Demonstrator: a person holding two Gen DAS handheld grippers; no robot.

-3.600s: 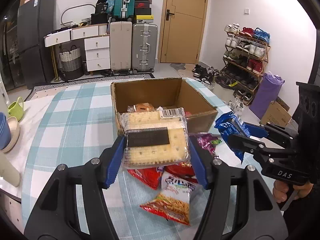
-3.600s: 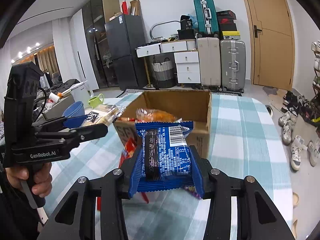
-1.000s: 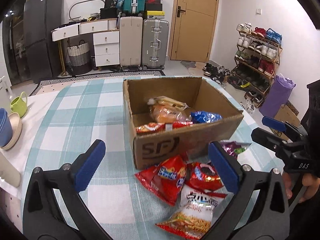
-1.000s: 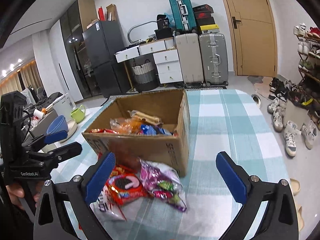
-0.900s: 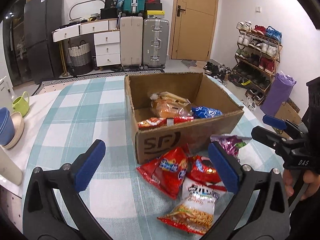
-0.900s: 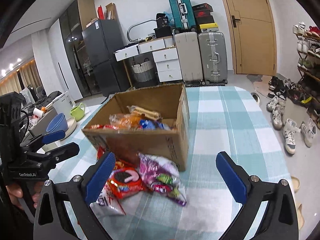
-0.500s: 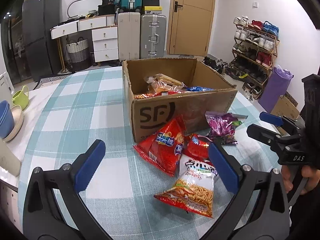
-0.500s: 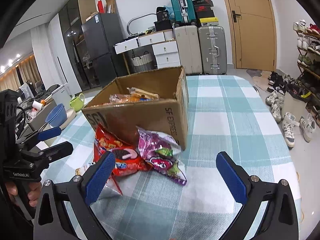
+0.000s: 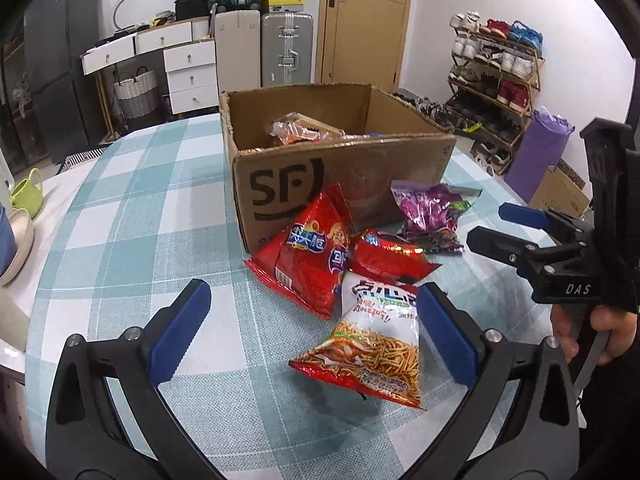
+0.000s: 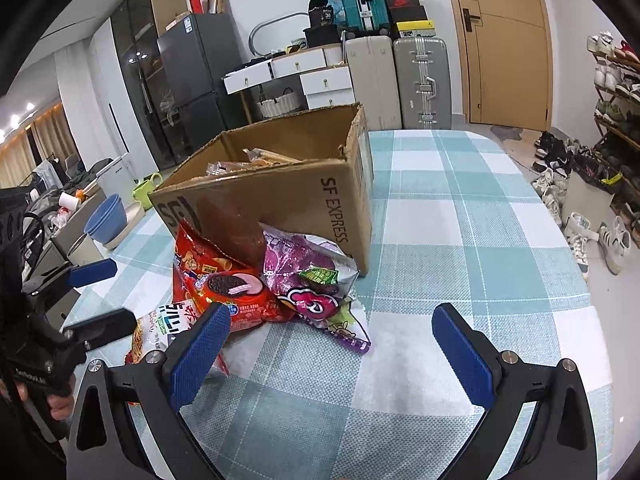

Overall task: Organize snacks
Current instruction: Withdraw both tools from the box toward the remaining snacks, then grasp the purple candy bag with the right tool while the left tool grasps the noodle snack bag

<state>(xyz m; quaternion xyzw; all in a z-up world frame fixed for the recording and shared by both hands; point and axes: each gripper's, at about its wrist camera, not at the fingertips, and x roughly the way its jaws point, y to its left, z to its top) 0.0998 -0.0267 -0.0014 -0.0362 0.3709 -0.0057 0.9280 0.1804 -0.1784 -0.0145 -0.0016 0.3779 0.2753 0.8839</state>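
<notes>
Both tongs dropped lower; only right view shows cookie packet (image 10: 236, 292).

On the front of the box (image 9: 344, 184) the large letters "SF" are printed; on its side wall, in the right wrist view, "SF EXPRESS" is read. "DAS" is written in white on the right gripper (image 9: 520, 226). The characters on the snack bags cannot be read surely.

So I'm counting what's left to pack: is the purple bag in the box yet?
Out. The purple bag lies on the table against the box, beside the red packets.
</notes>
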